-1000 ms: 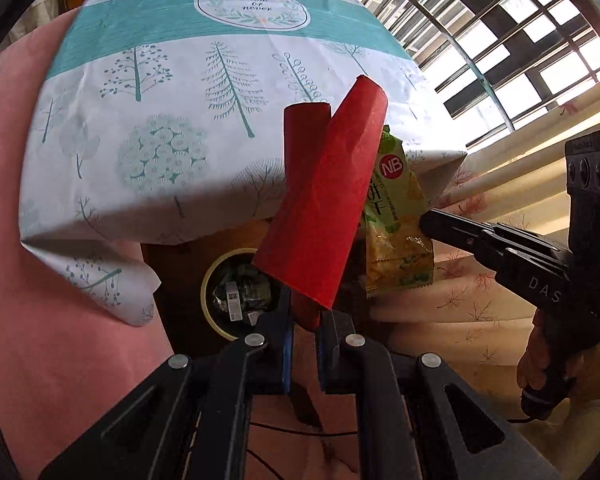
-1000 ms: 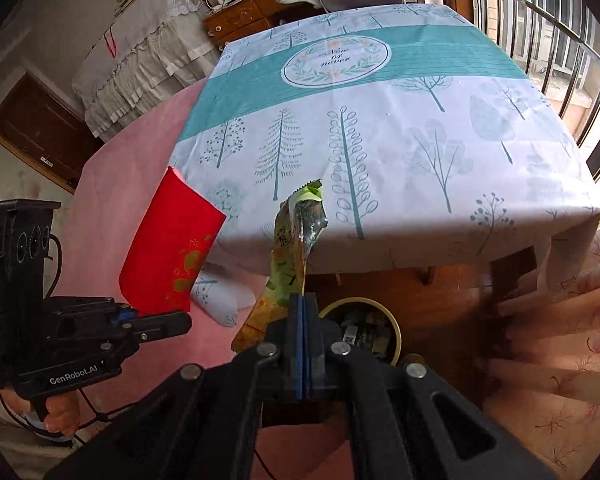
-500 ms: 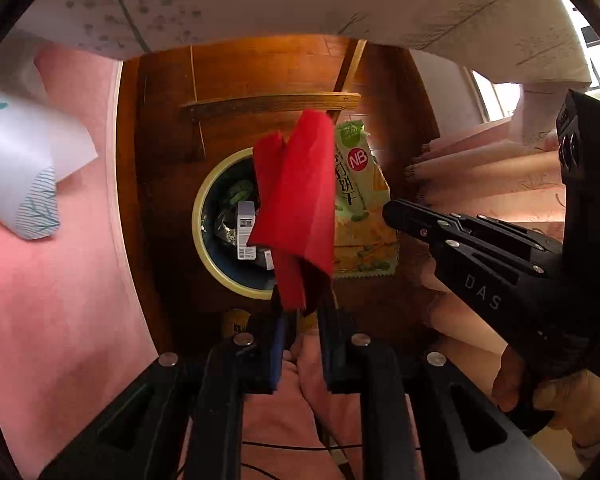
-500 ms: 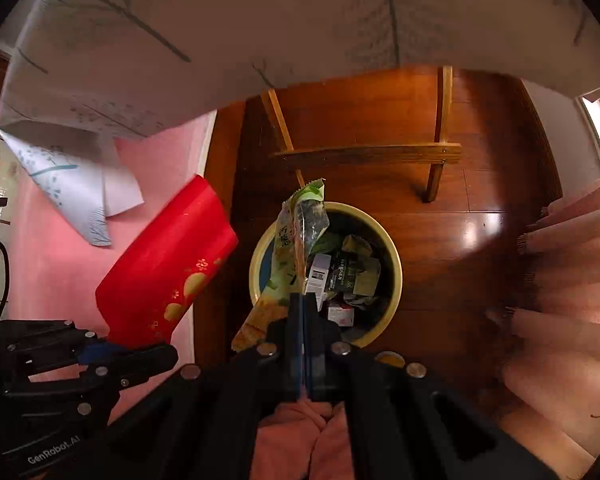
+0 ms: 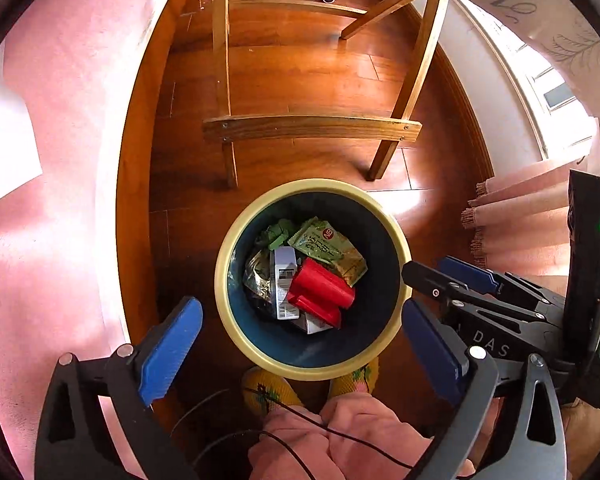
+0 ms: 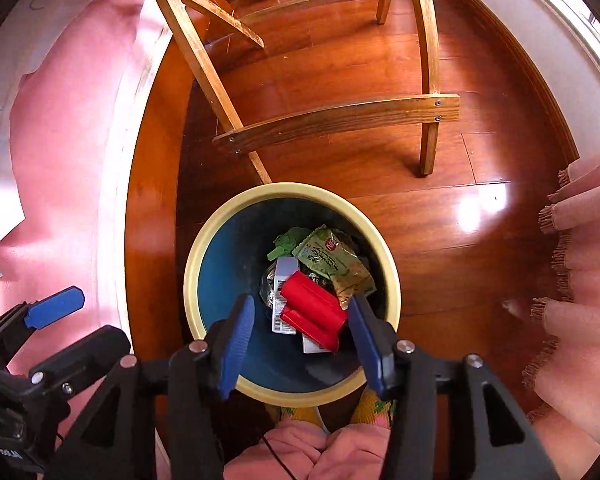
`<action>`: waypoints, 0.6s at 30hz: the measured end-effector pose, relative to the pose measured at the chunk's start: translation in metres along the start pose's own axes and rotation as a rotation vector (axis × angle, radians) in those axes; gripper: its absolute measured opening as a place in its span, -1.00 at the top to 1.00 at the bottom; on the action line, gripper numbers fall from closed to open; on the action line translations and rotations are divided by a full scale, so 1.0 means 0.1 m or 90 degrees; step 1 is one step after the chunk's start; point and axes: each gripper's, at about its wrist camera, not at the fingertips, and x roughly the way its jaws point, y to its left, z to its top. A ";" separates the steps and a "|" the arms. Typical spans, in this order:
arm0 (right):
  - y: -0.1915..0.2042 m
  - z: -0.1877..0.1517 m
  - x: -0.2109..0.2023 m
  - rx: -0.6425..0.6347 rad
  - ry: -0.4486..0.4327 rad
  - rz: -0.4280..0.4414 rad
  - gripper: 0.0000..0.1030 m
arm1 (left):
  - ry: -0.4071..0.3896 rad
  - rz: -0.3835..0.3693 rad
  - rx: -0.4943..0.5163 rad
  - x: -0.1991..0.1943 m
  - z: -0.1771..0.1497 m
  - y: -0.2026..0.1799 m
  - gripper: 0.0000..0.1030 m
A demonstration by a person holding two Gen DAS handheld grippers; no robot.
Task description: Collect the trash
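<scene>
Left gripper (image 5: 300, 340) jaws just spread wide, empty, over round yellow-rimmed blue bin (image 5: 236, 248). Right gripper (image 6: 298, 344) jaws just parted, empty. Red folded paper packet (image 5: 320, 288) and green snack wrapper (image 5: 328, 250) inside.

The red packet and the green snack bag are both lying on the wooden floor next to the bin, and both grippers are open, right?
Not quite. The red packet and the green snack bag lie inside the bin, on the other trash, not on the floor. Both wrist views show it. The left gripper and right gripper are open, as you said.
</scene>
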 end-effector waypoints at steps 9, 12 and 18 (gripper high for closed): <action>0.06 0.00 -0.62 0.004 -0.031 0.017 -0.05 | -0.042 0.009 0.004 -0.58 0.04 -0.18 -0.92; 0.14 -0.01 -0.96 -0.016 -0.036 0.013 -0.05 | -0.065 0.015 0.009 -0.97 0.04 -0.31 -0.92; 0.32 0.01 -1.82 -0.045 -0.079 0.005 -0.05 | -0.130 0.030 0.020 -1.85 0.09 -0.57 -0.92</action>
